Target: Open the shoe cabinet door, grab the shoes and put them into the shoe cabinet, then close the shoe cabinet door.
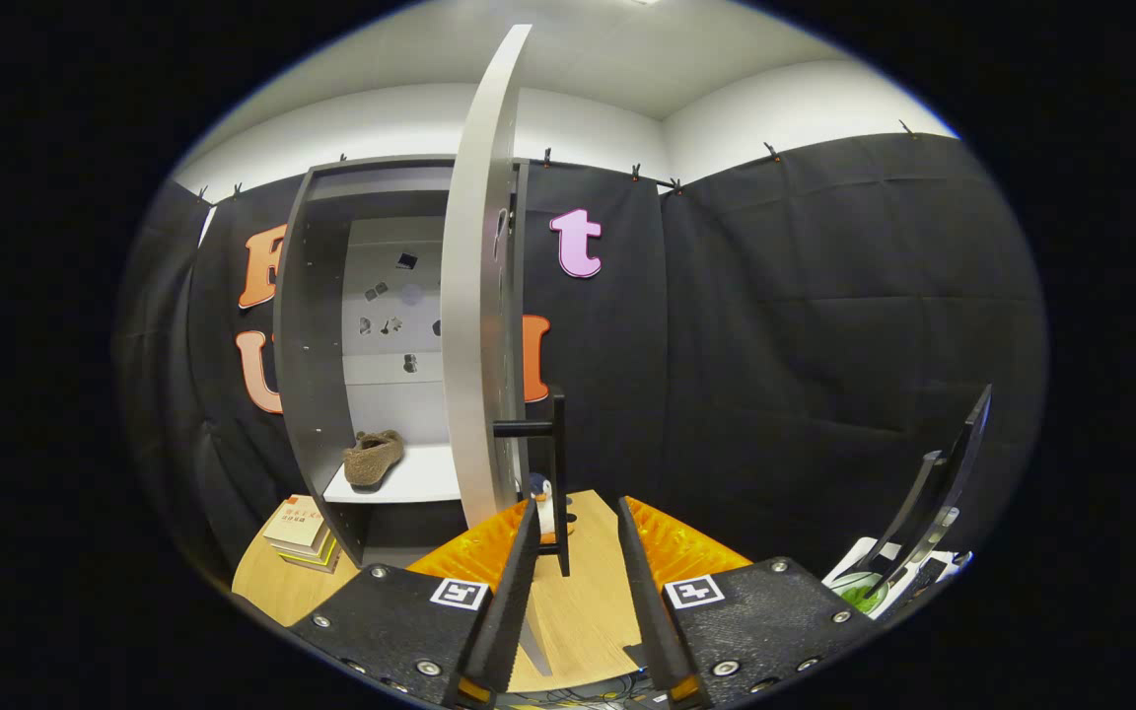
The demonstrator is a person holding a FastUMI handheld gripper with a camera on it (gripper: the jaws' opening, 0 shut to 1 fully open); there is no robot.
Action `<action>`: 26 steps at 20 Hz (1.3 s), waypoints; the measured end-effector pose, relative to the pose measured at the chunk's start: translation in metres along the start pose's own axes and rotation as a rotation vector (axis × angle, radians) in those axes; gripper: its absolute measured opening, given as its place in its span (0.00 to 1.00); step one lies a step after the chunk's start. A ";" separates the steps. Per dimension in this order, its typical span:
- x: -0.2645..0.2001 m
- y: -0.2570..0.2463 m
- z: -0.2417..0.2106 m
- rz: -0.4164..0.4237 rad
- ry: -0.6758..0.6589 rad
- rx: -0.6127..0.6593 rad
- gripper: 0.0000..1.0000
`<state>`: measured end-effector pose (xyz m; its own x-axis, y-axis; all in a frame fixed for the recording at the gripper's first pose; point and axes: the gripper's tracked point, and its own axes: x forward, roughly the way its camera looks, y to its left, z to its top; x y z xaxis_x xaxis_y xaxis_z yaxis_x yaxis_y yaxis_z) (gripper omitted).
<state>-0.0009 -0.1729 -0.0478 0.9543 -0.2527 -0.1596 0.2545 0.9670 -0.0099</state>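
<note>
Inside the open shoe cabinet, one brown shoe, seemingly alone on its shelf; claw spread, empty.

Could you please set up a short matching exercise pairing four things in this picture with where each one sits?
Things:
1. brown slipper
2. door handle
3. stack of books
4. hand-held gripper

Places:
A. on the tabletop beside the cabinet's base
B. on the white cabinet shelf
C. open, just short of the handle
D. on the open door's edge

Pairs: 1-B, 2-D, 3-A, 4-C

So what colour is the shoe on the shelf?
Brown shoe, clearest in the gripper view.
</note>
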 end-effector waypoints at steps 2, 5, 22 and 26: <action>0.000 -0.002 -0.002 -0.013 0.000 -0.005 0.51; -0.002 -0.003 -0.004 -0.039 0.005 -0.001 0.51; -0.026 0.033 0.010 -0.012 -0.019 0.016 0.51; -0.028 0.059 0.010 0.038 -0.019 0.005 0.51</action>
<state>-0.0111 -0.1090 -0.0336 0.9660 -0.2168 -0.1408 0.2191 0.9757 0.0005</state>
